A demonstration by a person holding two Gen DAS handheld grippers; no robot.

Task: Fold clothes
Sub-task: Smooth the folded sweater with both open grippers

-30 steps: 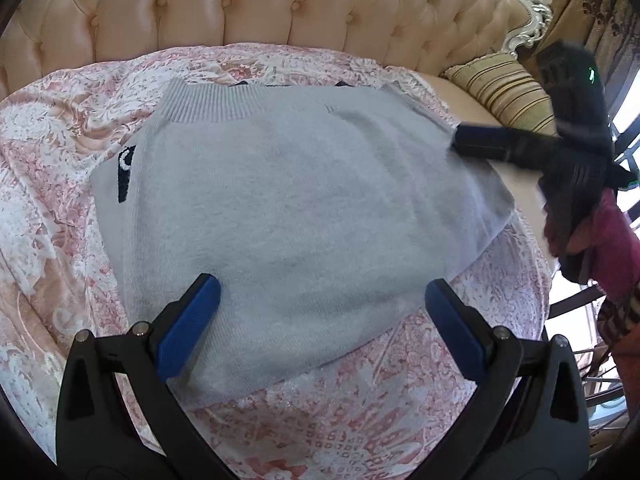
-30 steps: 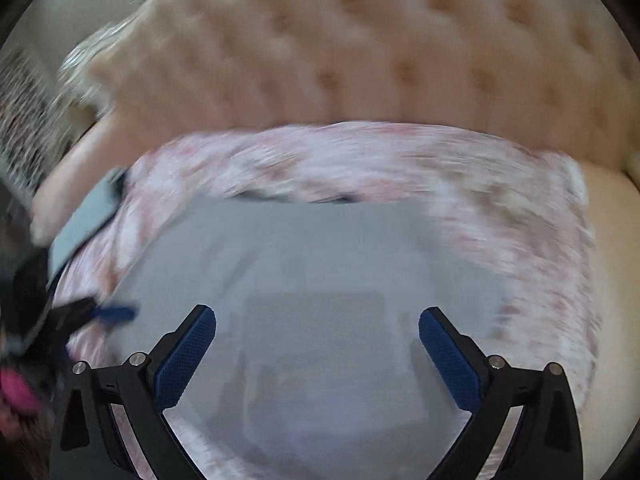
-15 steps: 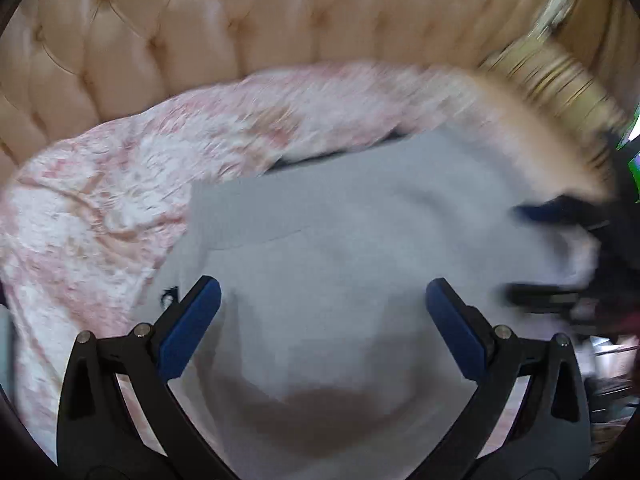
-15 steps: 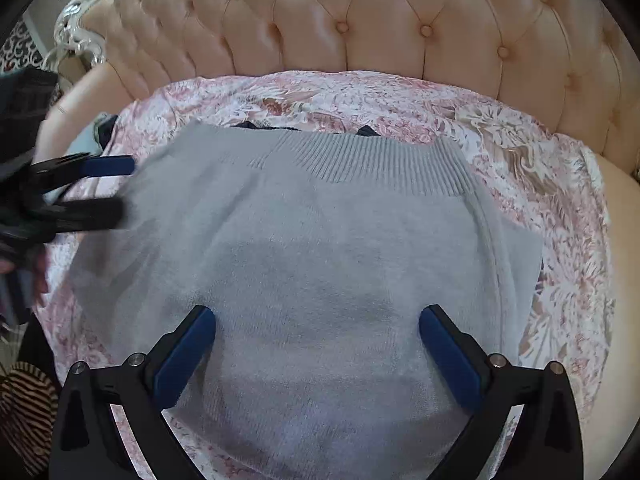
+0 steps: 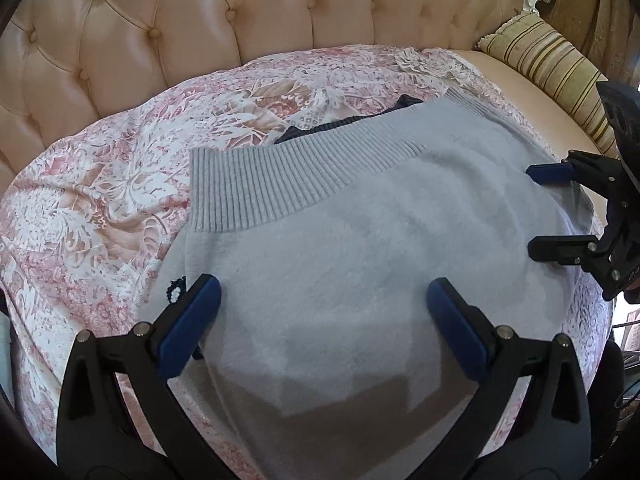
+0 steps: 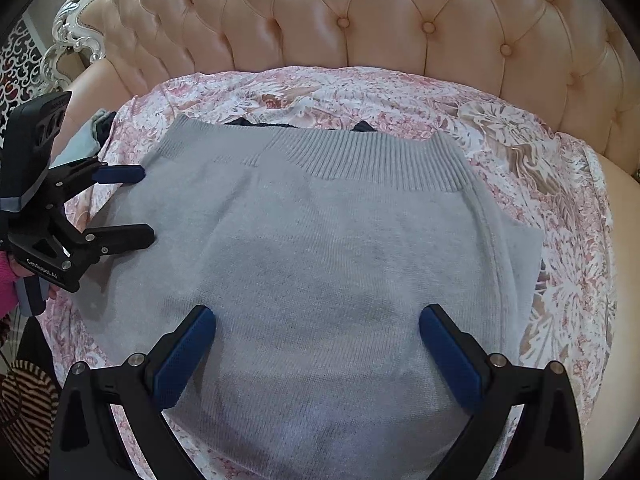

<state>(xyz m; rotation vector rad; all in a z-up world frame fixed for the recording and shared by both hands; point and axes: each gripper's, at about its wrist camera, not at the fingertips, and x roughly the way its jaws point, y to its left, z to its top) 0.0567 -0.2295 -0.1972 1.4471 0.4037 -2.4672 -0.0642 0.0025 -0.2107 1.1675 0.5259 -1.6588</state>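
Observation:
A grey knit sweater (image 5: 360, 264) lies folded on a pink floral cloth (image 5: 100, 200) on the sofa seat, its ribbed hem (image 5: 280, 176) toward the backrest; it also shows in the right wrist view (image 6: 320, 248). A dark edge (image 5: 360, 120) peeks out under the hem. My left gripper (image 5: 320, 296) is open and empty, low over the sweater's left part; it appears in the right wrist view (image 6: 136, 204). My right gripper (image 6: 316, 324) is open and empty over the sweater's right part; it appears in the left wrist view (image 5: 536, 208).
A tufted cream backrest (image 6: 400, 20) rises behind the cloth. A striped cushion (image 5: 560, 64) lies at the right end of the sofa. A carved armrest (image 6: 76, 28) stands at the left end. A black-and-white striped item (image 6: 24, 404) sits below the front edge.
Both grippers have swung over the sweater and come lower and closer. The left view has turned toward the hem; the right view has steadied after blur. Both stay open.

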